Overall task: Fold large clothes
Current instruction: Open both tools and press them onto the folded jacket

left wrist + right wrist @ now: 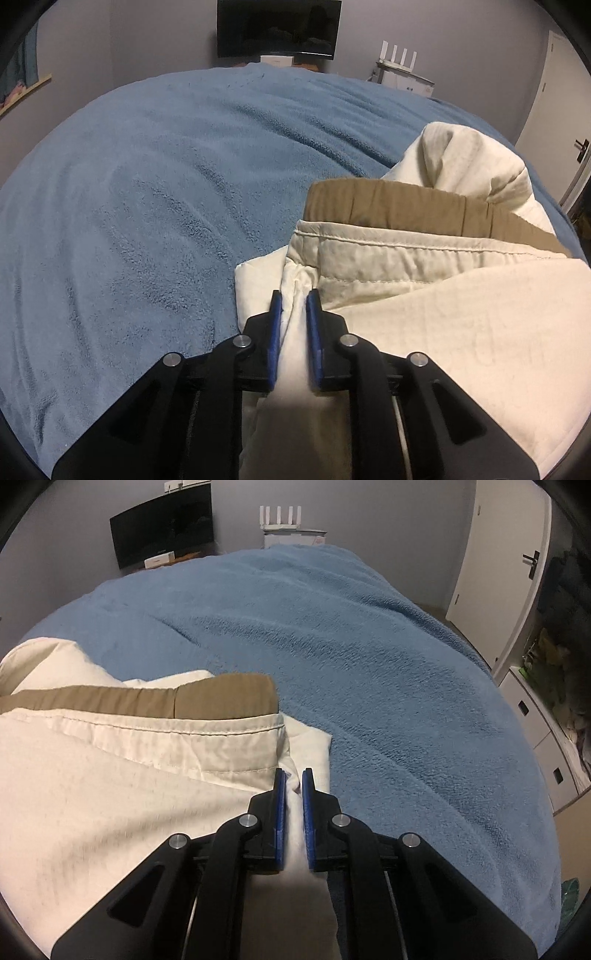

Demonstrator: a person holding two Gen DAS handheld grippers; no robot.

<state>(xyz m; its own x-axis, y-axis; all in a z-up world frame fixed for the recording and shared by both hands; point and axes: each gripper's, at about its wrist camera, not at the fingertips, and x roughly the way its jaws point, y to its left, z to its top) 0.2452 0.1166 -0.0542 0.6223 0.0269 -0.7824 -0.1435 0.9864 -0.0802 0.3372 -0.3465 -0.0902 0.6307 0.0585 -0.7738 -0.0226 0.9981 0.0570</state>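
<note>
Both tongs, left tongs (294,295) and right tongs (293,773), clench the cream jacket (424,295); we should lift evenly, keeping its edge between us taut above the bed (147,184).

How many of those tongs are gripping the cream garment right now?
2. The left tongs pinch the cream garment at its left edge; the right tongs pinch its right edge, above the blue blanket. None look hidden.
</note>
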